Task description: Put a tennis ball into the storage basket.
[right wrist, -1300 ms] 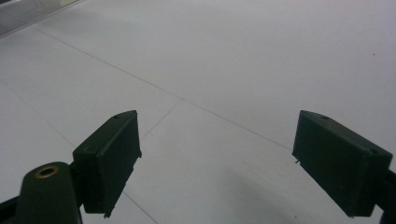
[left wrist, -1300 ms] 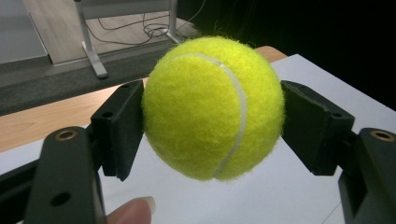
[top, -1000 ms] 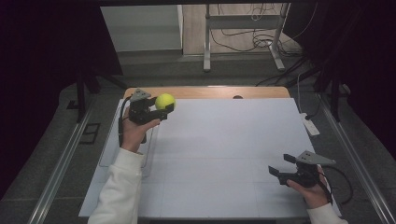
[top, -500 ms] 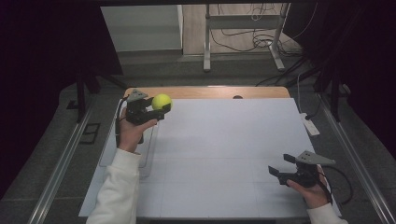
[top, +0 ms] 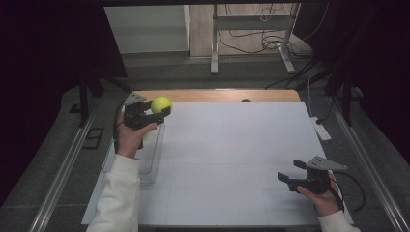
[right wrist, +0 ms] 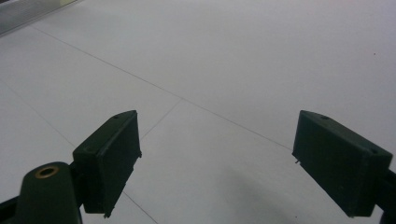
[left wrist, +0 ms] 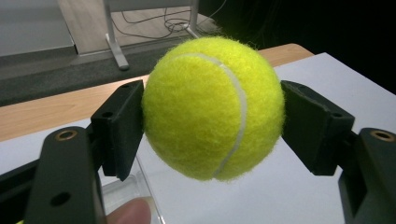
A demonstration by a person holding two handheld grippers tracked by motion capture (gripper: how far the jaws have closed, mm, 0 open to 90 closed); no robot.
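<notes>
A yellow-green tennis ball (top: 161, 104) is held above the table's far left corner, with my left gripper (top: 162, 109) shut on it. In the left gripper view the ball (left wrist: 212, 109) sits squarely between the two black pads (left wrist: 119, 128), which press on its sides. My right gripper (top: 288, 170) rests low over the white table near the front right. Its jaws stand wide apart, and in the right gripper view (right wrist: 217, 154) there is nothing between them but bare white surface.
A clear plastic box (top: 153, 145) lies on the table's left edge, just under the left hand. The white sheet (top: 232, 145) covers the wooden table (top: 212, 95). A small white device (top: 319, 129) lies at the right edge. Metal frame legs (top: 212, 53) stand on the floor beyond.
The left gripper has drifted slightly to the left with the ball still in its jaws. The right gripper has kept still.
</notes>
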